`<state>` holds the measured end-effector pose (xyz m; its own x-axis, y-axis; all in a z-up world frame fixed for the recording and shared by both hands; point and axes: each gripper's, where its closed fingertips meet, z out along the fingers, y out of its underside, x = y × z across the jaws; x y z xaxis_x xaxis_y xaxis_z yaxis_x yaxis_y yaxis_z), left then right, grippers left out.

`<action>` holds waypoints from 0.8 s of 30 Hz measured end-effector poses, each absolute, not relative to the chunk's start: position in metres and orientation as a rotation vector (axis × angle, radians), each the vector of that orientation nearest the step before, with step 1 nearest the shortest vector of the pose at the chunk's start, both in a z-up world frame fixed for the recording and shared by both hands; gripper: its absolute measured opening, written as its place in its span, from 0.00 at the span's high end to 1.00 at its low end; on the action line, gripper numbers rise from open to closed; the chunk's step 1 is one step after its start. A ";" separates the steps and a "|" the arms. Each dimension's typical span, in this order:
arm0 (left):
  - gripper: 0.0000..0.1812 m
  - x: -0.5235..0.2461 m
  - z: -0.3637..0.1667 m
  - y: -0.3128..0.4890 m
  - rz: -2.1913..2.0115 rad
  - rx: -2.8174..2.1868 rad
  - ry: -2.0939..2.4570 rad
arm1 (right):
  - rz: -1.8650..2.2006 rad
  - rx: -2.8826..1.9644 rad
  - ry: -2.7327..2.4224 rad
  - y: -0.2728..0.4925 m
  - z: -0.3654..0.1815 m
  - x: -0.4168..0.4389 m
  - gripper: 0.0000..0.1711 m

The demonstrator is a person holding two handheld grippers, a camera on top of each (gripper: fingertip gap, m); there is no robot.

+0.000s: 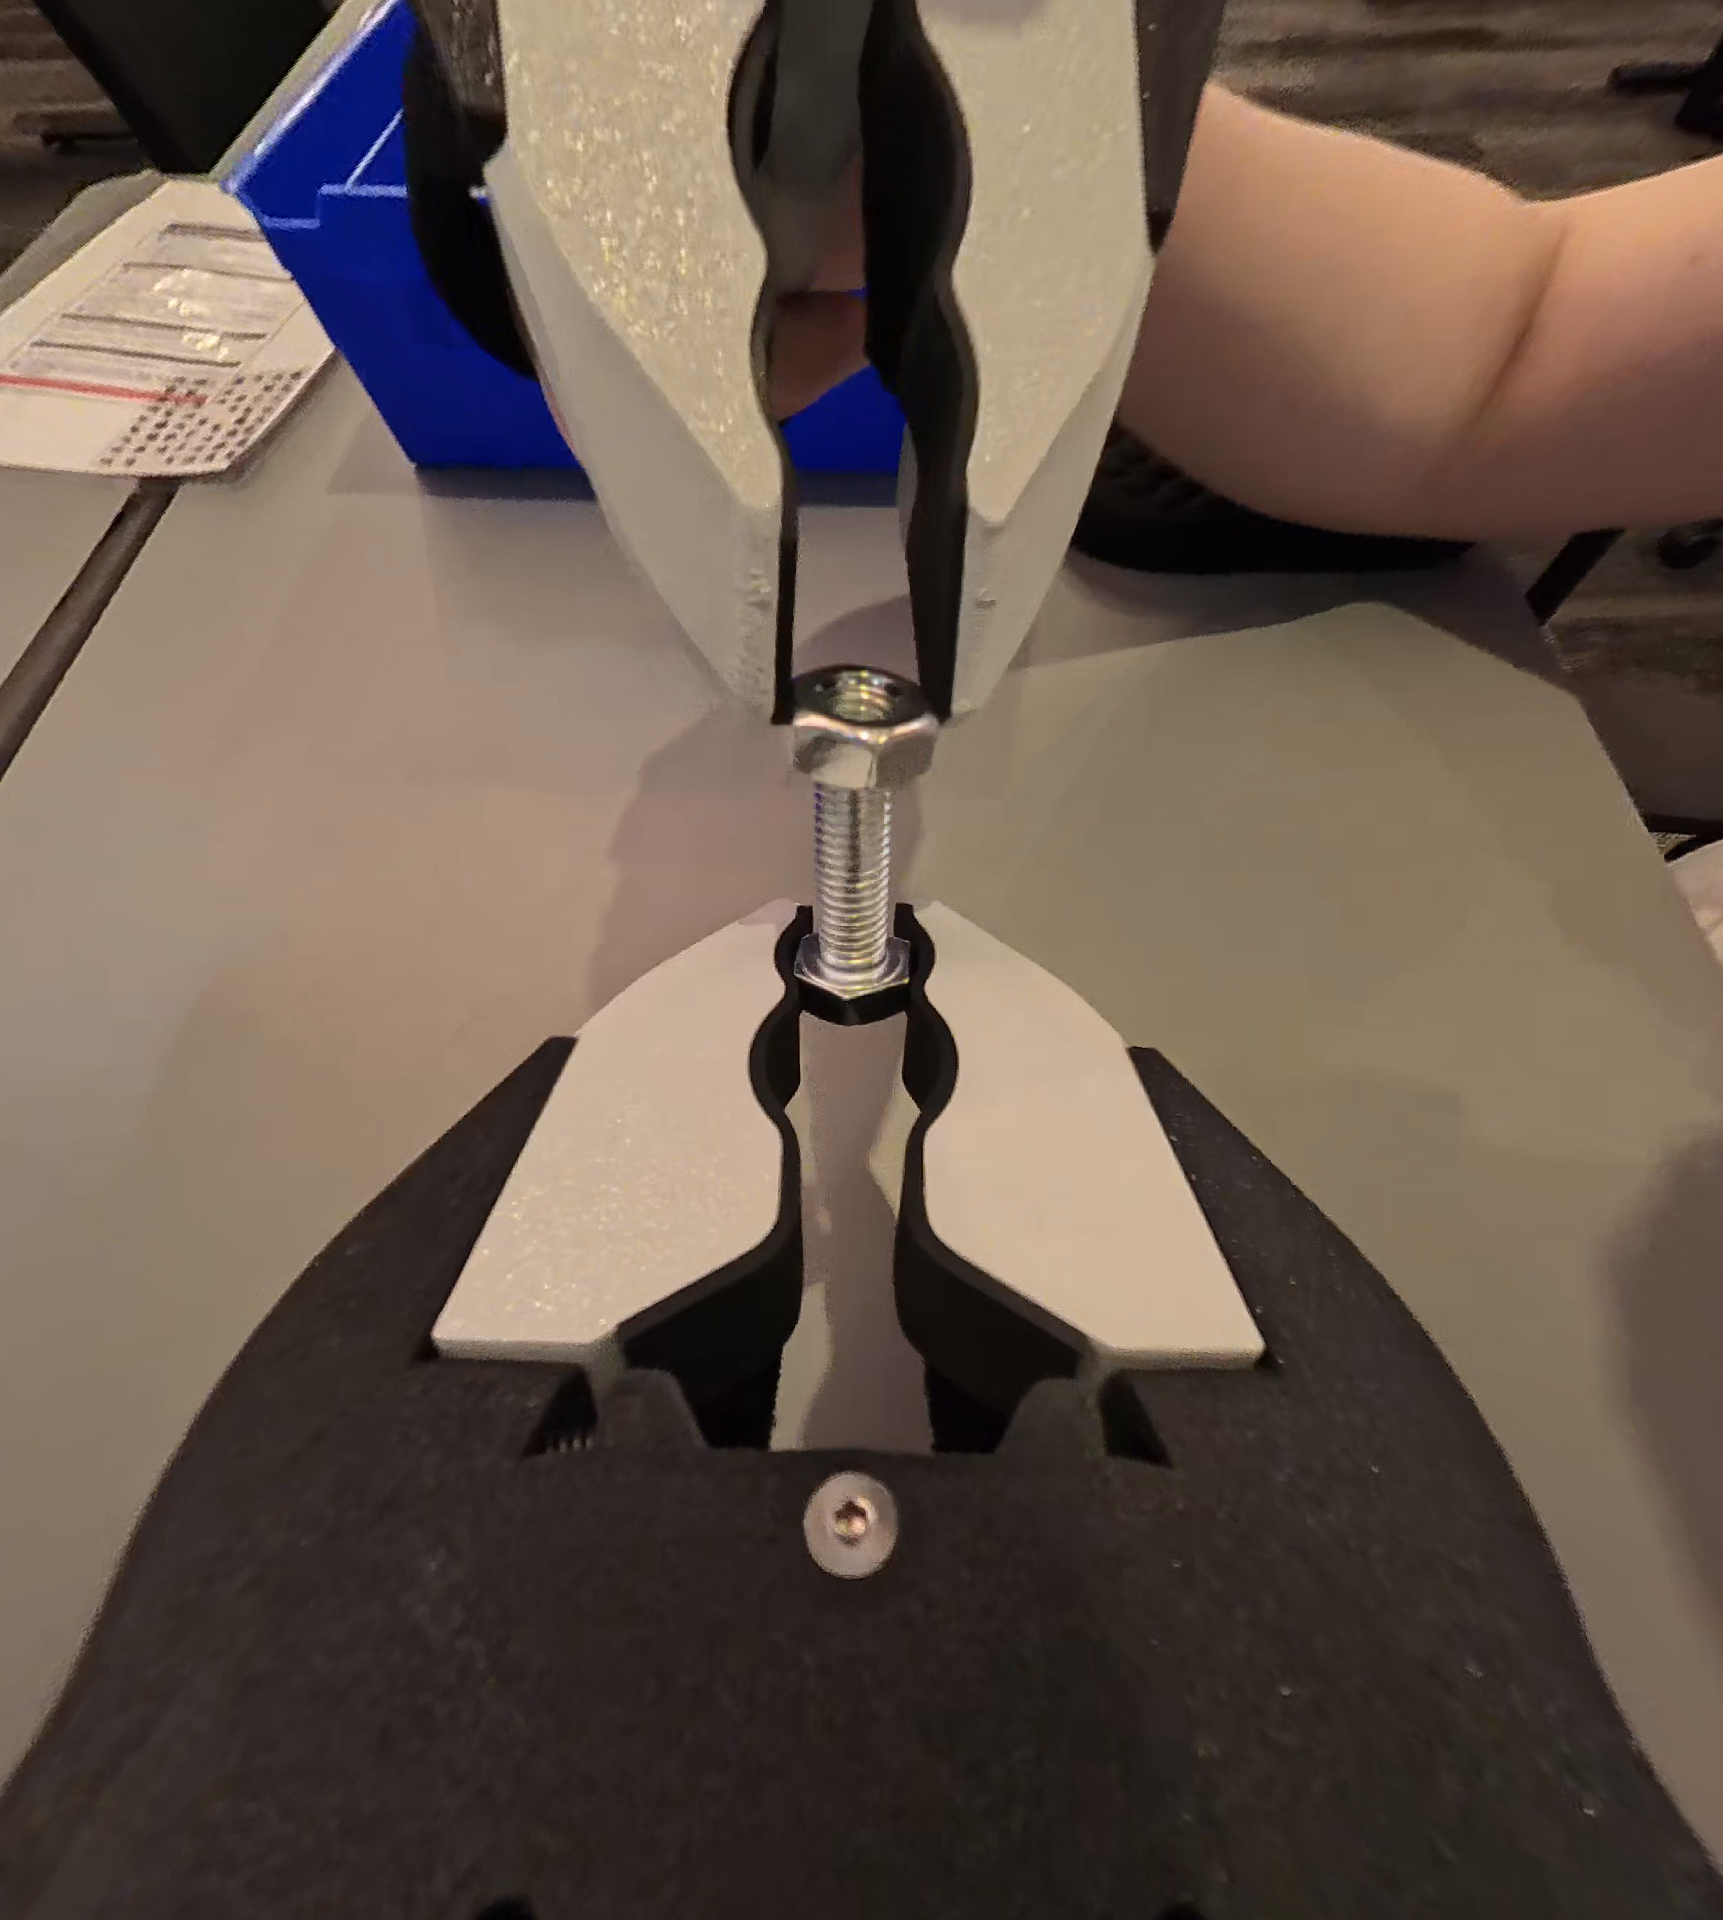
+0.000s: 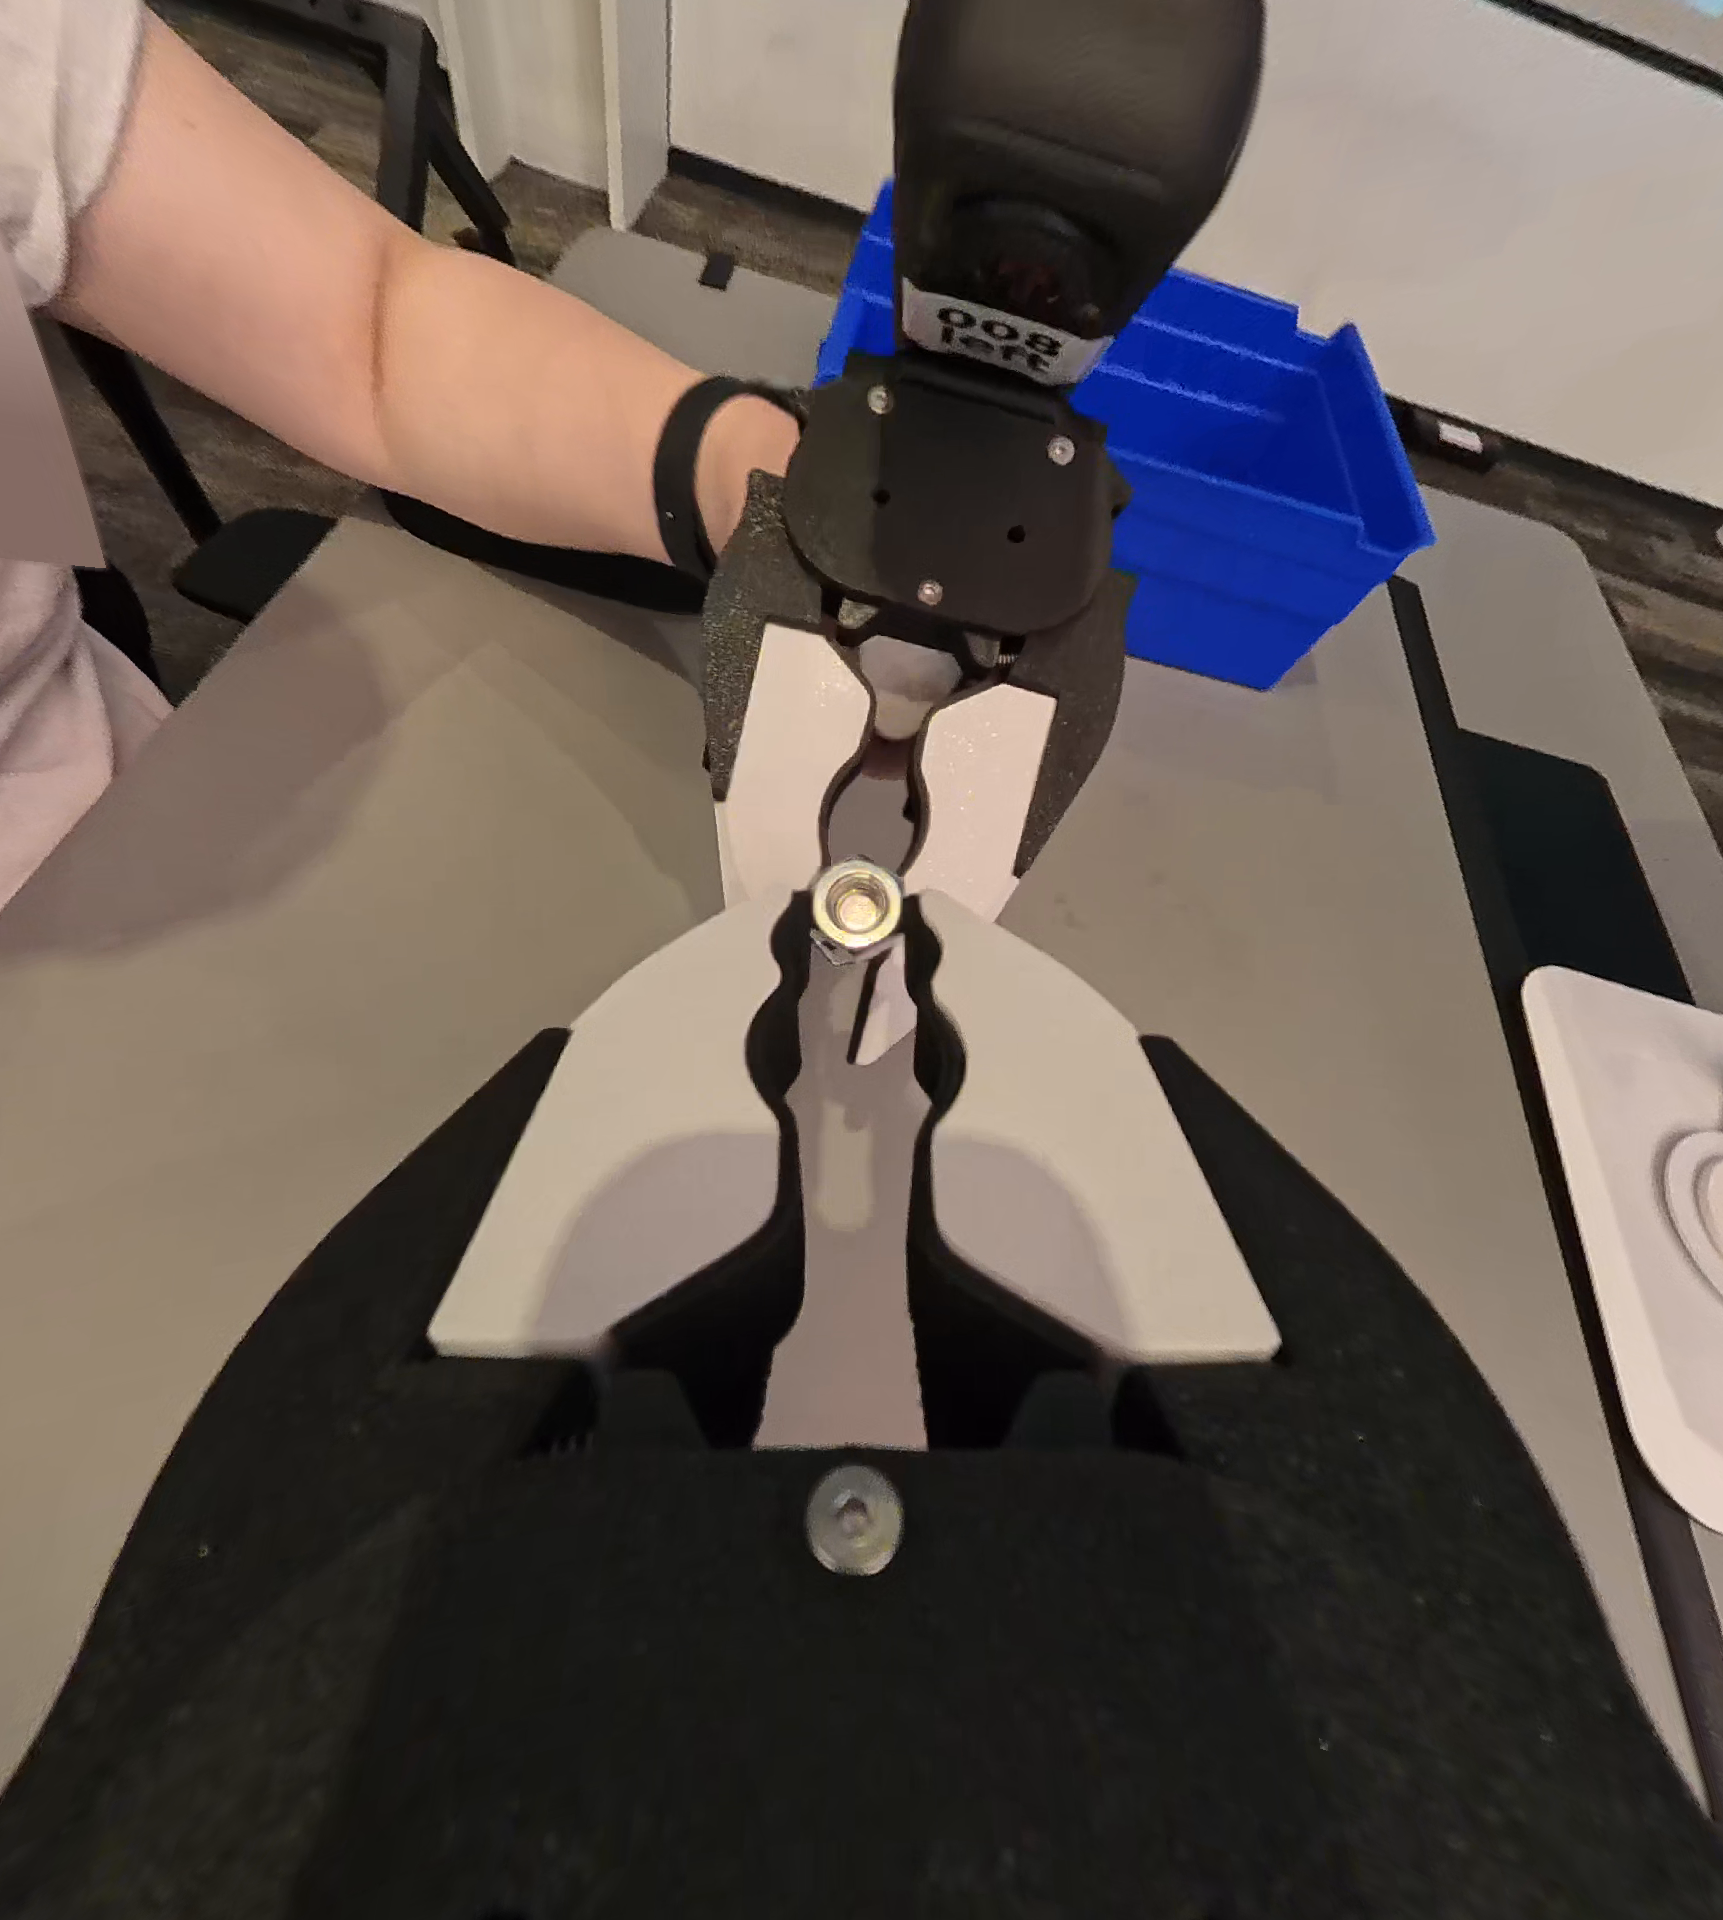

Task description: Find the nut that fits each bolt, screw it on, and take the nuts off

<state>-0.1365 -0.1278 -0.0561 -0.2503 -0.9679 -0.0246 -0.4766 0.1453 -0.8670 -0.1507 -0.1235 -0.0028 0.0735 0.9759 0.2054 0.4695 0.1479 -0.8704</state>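
A silver bolt (image 1: 849, 862) is held by its hex head in my left gripper (image 1: 852, 940), which is shut on it above the grey table (image 1: 317, 831). The threaded shaft points away from the left wrist camera. A silver hex nut (image 1: 862, 732) sits on the shaft's far end. My right gripper (image 1: 862, 696) comes in from the opposite side and is shut on that nut. In the right wrist view the nut (image 2: 855, 912) faces the camera between the tips of my right gripper (image 2: 852, 927), with the bolt's end showing inside it. The left gripper (image 2: 862, 873) is just behind; the shaft is hidden.
A blue plastic bin (image 1: 358, 291) stands on the table behind the grippers; it also shows in the right wrist view (image 2: 1241, 468). A printed sheet (image 1: 119, 343) lies at the far left. A white tray (image 2: 1615, 1195) sits at the right edge. The person's forearm (image 2: 421, 395) reaches across. The tips of one gripper are about 6 centimetres away from the tips of the other.
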 end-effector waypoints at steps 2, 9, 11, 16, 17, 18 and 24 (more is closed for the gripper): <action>0.92 -0.136 -0.052 -0.132 -1.058 -1.354 1.812 | 0.740 -1.433 -1.532 -0.126 0.000 -0.151 0.90; 0.92 -0.136 -0.033 -0.150 -1.230 -1.237 1.792 | 0.850 -1.327 -1.523 -0.140 0.016 -0.155 0.90; 0.92 -0.137 -0.032 -0.152 -1.247 -1.226 1.795 | 0.863 -1.321 -1.523 -0.142 0.018 -0.155 0.90; 0.92 -0.137 -0.032 -0.147 -1.225 -1.244 1.780 | 0.855 -1.348 -1.500 -0.138 0.018 -0.156 0.90; 0.92 -0.136 -0.032 -0.143 -1.211 -1.265 1.760 | 0.840 -1.368 -1.473 -0.133 0.018 -0.156 0.90; 0.92 -0.137 -0.031 -0.139 -1.203 -1.284 1.747 | 0.835 -1.389 -1.452 -0.130 0.019 -0.156 0.90; 0.92 -0.140 -0.030 -0.117 -1.137 -1.384 1.655 | 0.818 -1.494 -1.293 -0.109 0.021 -0.160 0.90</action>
<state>-0.1397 -0.1171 -0.0296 -0.1953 -0.9804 0.0274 -0.3777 0.0494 -0.9246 -0.1601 -0.1087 0.0213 0.2130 0.9720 0.0990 0.3268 0.0246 -0.9448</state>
